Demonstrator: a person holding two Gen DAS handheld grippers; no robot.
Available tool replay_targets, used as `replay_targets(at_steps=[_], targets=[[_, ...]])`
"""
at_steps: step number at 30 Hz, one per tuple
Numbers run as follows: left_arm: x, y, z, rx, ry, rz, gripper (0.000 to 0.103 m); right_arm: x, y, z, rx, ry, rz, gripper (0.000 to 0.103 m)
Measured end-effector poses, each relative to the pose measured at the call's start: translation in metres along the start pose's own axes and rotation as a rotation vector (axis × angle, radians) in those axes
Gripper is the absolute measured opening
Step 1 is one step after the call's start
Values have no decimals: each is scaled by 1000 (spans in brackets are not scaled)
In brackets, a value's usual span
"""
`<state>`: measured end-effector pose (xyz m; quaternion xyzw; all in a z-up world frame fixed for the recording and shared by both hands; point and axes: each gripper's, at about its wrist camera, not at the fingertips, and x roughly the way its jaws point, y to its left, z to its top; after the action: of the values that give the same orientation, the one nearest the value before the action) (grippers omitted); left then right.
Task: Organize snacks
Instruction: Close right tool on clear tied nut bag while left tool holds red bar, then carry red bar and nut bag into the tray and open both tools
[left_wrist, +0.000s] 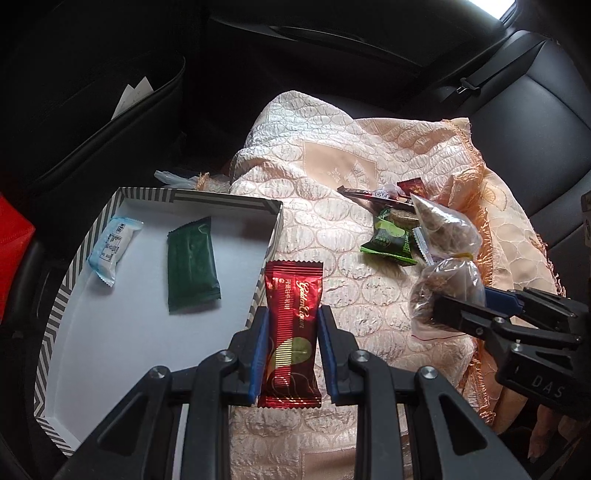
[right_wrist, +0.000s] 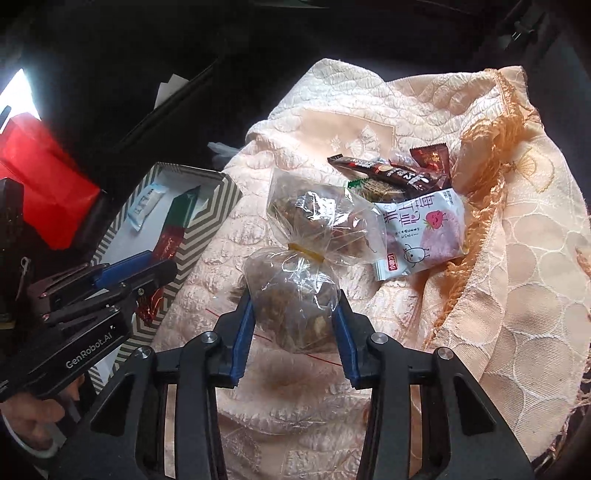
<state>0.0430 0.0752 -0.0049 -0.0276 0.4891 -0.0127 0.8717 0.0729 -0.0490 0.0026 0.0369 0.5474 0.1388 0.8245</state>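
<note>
My left gripper (left_wrist: 291, 317) is shut on a red Golden Crown snack packet (left_wrist: 291, 328) and holds it above the right wall of a striped white box (left_wrist: 59, 295). In the box lie a dark green packet (left_wrist: 192, 266) and a white-blue packet (left_wrist: 112, 249). My right gripper (right_wrist: 293, 310) is shut on the lower lobe of a clear plastic bag of brown snacks (right_wrist: 295, 295), tied with a yellow band, on the peach quilt (right_wrist: 369, 110). Beyond it lie a strawberry packet (right_wrist: 424, 229), a dark coffee stick (right_wrist: 388, 171) and a green packet (left_wrist: 391, 240).
The quilt covers a dark car seat (left_wrist: 535, 103). A black bag with papers (left_wrist: 92, 110) stands at the left, beside a red bag (right_wrist: 40, 177). The left gripper also shows in the right wrist view (right_wrist: 147, 266), over the box edge.
</note>
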Motion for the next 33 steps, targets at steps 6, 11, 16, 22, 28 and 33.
replay_targets(at_steps=[6, 11, 16, 22, 28, 33], targets=[[-10, 7, 1, -8, -22, 13, 28, -18, 16, 5, -34, -32, 6, 39], [-19, 13, 0, -17, -36, 21, 28, -28, 31, 7, -67, -54, 10, 39], [-26, 18, -2, -28, -49, 26, 28, -34, 43, 7, -90, -59, 13, 39], [-32, 27, -3, -46, -60, 28, 28, -37, 57, 7, -126, -57, 14, 39], [-37, 43, -3, -66, -69, 45, 28, -35, 77, 12, -162, -52, 26, 39], [-37, 70, -4, -110, -63, 73, 28, -30, 97, 20, -199, -47, 39, 39]])
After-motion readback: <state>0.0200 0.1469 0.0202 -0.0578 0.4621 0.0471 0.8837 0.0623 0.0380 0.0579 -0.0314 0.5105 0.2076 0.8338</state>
